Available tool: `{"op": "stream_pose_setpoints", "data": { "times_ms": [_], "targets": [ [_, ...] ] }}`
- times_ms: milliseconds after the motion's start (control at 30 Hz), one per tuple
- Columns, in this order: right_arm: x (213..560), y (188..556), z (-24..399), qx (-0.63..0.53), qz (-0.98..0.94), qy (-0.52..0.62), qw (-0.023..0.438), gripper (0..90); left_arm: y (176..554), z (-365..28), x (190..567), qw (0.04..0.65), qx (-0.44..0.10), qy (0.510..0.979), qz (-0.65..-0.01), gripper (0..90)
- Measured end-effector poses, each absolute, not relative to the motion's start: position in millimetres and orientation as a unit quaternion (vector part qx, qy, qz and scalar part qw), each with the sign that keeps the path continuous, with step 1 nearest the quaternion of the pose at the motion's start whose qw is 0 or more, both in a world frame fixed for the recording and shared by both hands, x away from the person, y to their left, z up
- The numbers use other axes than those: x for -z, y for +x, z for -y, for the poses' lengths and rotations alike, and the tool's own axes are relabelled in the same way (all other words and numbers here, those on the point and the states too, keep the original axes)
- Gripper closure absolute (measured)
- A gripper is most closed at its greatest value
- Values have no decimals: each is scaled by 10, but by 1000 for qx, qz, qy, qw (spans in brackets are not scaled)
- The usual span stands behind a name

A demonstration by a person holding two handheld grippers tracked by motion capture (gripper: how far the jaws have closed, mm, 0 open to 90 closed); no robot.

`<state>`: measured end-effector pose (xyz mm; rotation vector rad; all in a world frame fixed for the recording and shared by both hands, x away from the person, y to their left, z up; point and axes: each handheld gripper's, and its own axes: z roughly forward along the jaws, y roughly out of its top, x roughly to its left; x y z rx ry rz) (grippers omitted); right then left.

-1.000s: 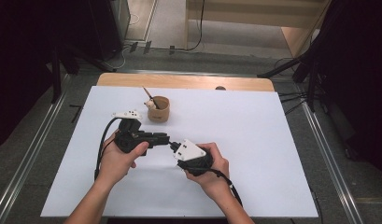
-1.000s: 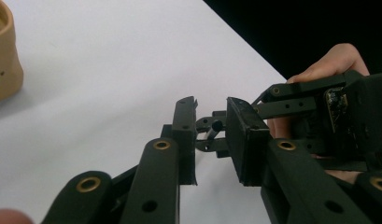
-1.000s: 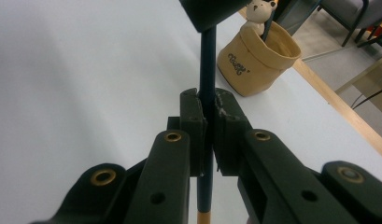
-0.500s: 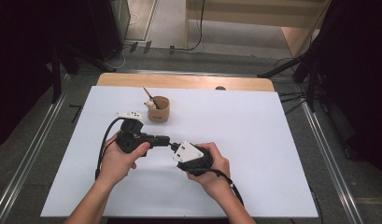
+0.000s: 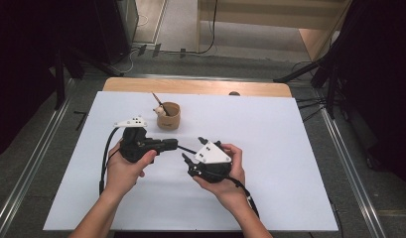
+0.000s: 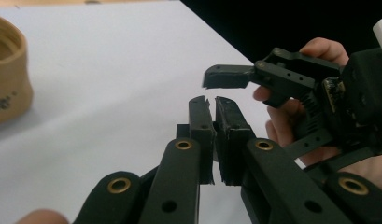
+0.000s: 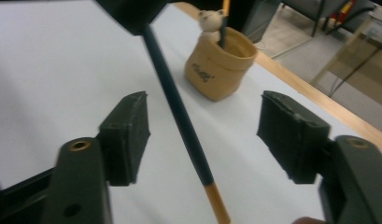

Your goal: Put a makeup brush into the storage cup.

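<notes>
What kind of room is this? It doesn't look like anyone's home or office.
Probably a lab or recording studio, not a home. A bare white tabletop stands between metal floor rails, with black drapes at both sides and cables on the floor behind. A person works two hand-held black grippers there.

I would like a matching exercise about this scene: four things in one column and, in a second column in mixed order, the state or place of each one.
Things:
1. left gripper
2. right gripper
3. dark pencil
4. tan cup

States or places:
A. jaws wide open
B. stands on the table, holds a bear-topped stick
C. jaws closed
D. passes between the open jaws

Pairs: 1-C, 2-A, 3-D, 4-B
</notes>
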<state>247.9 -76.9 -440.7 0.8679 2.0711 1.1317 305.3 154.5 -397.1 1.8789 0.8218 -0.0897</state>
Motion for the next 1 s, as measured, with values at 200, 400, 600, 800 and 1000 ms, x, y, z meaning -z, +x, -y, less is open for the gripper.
{"op": "stream_pose_setpoints", "data": {
  "times_ms": [200,400,600,800,1000],
  "targets": [
    [4337,2476,888,-462,-736,397,296,177,3007,-1558,4004,545,-5,764,-345,871],
    [4312,2463,988,-492,-694,445,280,136,2948,-1542,4040,566,-48,748,-343,872],
    [4299,2452,1002,-512,-667,474,260,55,2905,-1531,4079,585,-79,733,-339,872],
    [4327,2480,1076,-533,-622,534,208,0,2863,-1545,4094,607,-96,714,-335,872],
    [4409,2519,1159,-554,-581,579,144,0,2813,-1522,4110,621,-113,704,-326,872]
  ]
}}
